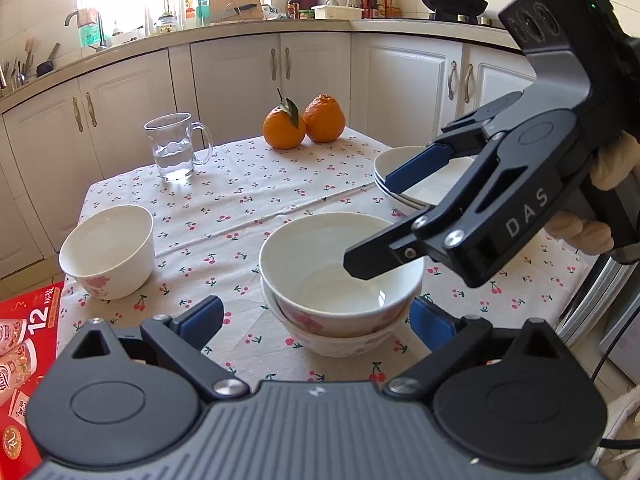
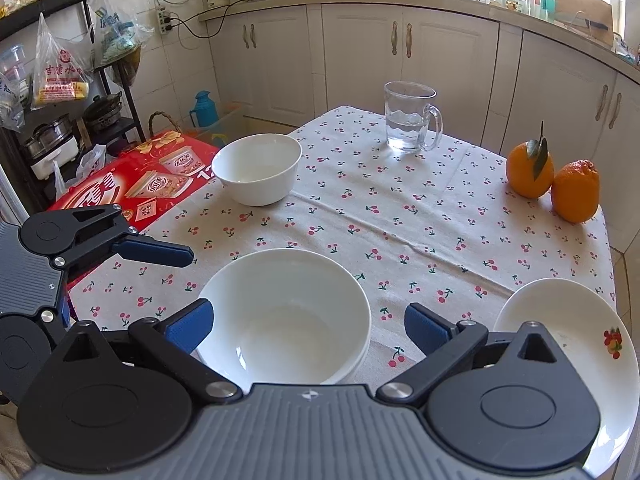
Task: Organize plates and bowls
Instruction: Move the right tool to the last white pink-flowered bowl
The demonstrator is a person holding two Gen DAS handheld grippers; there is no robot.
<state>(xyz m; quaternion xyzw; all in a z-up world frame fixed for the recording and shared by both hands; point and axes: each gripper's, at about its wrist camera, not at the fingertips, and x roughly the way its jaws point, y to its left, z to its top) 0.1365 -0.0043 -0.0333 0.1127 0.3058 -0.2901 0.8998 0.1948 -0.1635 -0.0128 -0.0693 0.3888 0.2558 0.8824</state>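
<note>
Two bowls are seen nested as a stack (image 1: 340, 280) on the cherry-print tablecloth (image 1: 240, 208), and one single bowl (image 1: 108, 250) is left apart, so stacking that bowl is judged to be the step in hand. The left gripper (image 1: 316, 320) is held with its jaws wide apart; the stack sits between and just ahead of its blue pads, none of which is seen pressing on the rim. The right gripper (image 2: 306, 322) is likewise spread wide, with the stack (image 2: 284, 316) lying between its fingers and nothing clamped; in the left wrist view it is seen hanging over the stack's right rim. From the left jaws the single bowl lies ahead and to the left, near the table's edge beside a red carton (image 1: 24, 340); from the right jaws the same bowl (image 2: 258, 172) lies ahead, slightly left, beyond the stack and well apart. The left hand is therefore judged the nearer one. A bowl has no long axis, so the rim may be approached from any side. Plates (image 1: 404, 184) are stacked ahead and to the right of the left jaws, just behind the right gripper.
</note>
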